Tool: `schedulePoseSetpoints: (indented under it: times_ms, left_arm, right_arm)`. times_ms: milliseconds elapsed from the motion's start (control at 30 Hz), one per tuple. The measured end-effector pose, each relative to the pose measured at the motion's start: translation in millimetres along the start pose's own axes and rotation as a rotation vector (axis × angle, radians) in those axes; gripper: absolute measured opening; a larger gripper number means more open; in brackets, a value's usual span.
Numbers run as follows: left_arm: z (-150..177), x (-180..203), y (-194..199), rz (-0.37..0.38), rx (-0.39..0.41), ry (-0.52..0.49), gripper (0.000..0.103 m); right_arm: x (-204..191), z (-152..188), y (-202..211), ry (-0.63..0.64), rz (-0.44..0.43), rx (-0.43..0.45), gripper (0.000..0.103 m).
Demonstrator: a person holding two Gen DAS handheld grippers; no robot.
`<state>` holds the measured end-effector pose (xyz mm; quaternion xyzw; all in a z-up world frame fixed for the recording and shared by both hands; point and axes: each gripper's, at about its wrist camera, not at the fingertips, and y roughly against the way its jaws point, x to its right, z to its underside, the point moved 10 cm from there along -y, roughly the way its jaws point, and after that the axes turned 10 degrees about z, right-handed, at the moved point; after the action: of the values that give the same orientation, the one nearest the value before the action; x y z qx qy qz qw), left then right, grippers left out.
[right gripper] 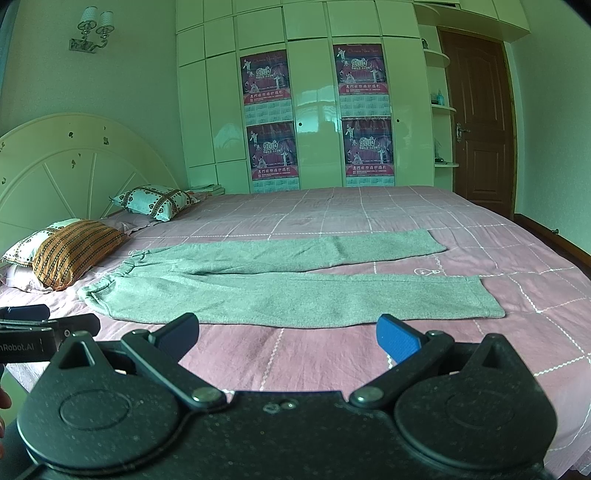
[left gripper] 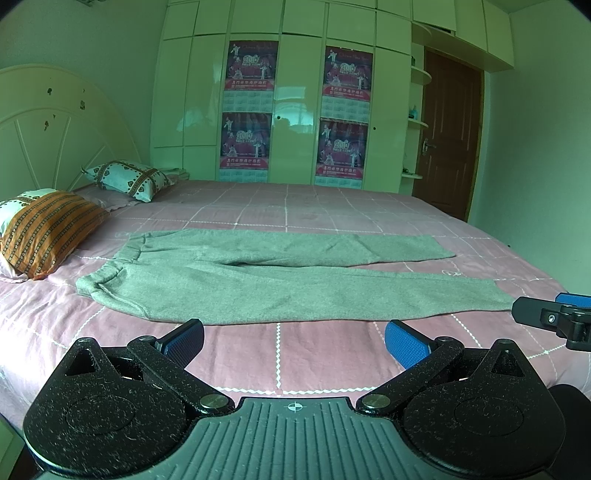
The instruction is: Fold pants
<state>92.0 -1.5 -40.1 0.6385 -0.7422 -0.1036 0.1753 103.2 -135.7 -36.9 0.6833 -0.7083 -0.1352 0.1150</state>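
Only the right view shows a wall lamp (right gripper: 92, 27); pants (left gripper: 280, 275) lie flat ahead of left gripper (left gripper: 293, 341) and right gripper (right gripper: 288, 334), both spread apart, empty.

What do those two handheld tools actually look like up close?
Each is a black, speckled plastic body with two round discs, jointed bars and silver pivot bolts. The left tool has blue textured finger pads and a ribbed grey plate with a crosshair mark. The right tool looks alike, with blue pads. White lettering on the left tool's side reads "nRobot.AI". No cables show.
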Motion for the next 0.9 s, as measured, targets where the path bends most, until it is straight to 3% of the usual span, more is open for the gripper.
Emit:
schedulePoseSetpoints:
  times_ms: [367, 567, 633, 700, 833, 900]
  left_arm:
    - [2, -6, 0, 0.001, -0.022, 0.009, 0.103]
    - [-17, -40, 1, -0.044, -0.011, 0.081, 0.103]
    - [-27, -58, -9, -0.054, -0.004, 0.125, 0.103]
    - [-36, -70, -23, -0.077, -0.004, 0.105, 0.103]
    - [-43, -101, -64, -0.113, -0.099, 0.071, 0.103]
    - [-48, -122, -80, -0.166, -0.121, 0.068, 0.103]
  right_arm:
    - [-2, -1, 1, -0.003, -0.016, -0.002, 0.097]
    - [-4, -15, -17, -0.020, -0.067, 0.014, 0.097]
    - [-4, -25, -31, 0.003, -0.074, 0.020, 0.095]
    - [-3, -33, -48, 0.022, -0.063, 0.011, 0.089]
    - [-1, -45, -74, 0.008, -0.079, -0.007, 0.082]
    - [-1, -50, -82, 0.000, -0.099, -0.009, 0.078]
